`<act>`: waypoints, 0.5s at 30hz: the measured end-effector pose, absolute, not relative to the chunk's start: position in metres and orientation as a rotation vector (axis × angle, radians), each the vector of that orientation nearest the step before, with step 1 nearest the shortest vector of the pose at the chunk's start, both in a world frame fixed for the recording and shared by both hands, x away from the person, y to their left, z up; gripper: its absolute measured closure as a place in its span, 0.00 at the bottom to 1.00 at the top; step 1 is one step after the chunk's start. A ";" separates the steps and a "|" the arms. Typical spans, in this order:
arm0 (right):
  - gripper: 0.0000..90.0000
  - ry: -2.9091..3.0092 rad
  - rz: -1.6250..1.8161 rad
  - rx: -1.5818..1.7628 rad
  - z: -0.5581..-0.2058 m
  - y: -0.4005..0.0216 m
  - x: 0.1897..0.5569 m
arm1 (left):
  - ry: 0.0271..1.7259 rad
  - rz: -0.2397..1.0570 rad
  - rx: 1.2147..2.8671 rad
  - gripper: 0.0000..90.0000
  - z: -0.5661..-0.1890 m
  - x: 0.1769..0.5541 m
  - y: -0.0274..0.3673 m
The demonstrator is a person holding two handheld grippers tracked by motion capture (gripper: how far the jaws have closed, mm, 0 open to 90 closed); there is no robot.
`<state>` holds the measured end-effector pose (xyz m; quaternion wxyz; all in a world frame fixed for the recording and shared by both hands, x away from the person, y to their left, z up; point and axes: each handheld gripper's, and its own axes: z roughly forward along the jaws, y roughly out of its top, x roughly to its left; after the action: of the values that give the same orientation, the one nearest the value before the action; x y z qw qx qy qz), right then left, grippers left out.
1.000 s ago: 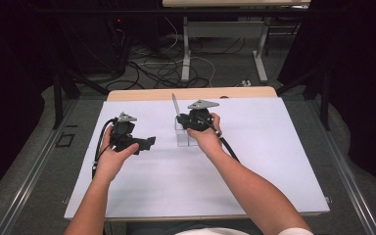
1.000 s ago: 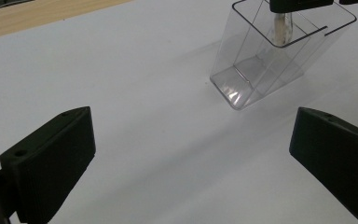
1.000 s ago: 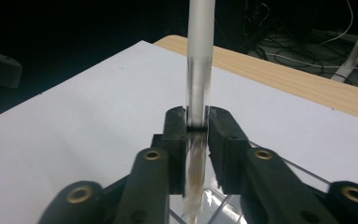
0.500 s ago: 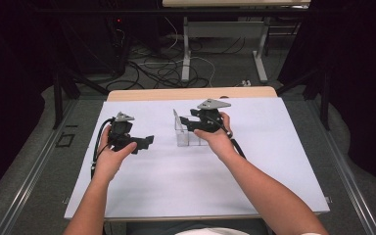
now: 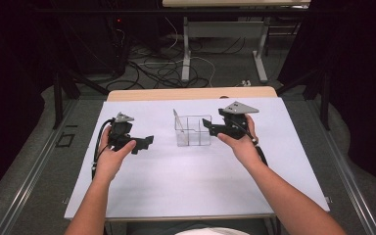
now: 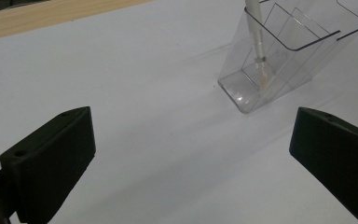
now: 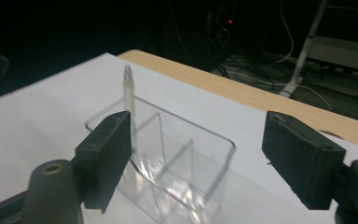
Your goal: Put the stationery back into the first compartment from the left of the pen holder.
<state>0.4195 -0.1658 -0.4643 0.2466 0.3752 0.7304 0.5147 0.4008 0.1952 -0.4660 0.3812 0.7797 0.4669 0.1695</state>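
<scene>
Clear plastic holder stands mid-table on the white sheet, divided into compartments. A white pen stands in its left end compartment as seen in the high view, leaning against the wall, top above the rim. No brand, label or writing readable on the holder or the pen.

Right gripper sits just beside the holder's right side; jaws have just been opening, now wide, nothing between them, pen free. Left gripper rests left of the holder, well apart; jaws wide, empty.
</scene>
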 end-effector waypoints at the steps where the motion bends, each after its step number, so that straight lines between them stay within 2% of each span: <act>1: 0.22 1.994 1.385 1.028 -0.466 -0.171 0.417 | 1.192 0.437 1.991 0.00 -0.466 0.401 0.196; 15: 0.12 1.954 1.223 1.154 -0.496 -0.239 0.393 | 1.182 0.463 1.965 0.00 -0.465 0.400 0.199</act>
<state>0.3930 -0.2389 -0.4955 0.2780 0.4300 0.7282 0.4556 0.3998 0.1989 -0.4651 0.3904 0.7734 0.4650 0.1823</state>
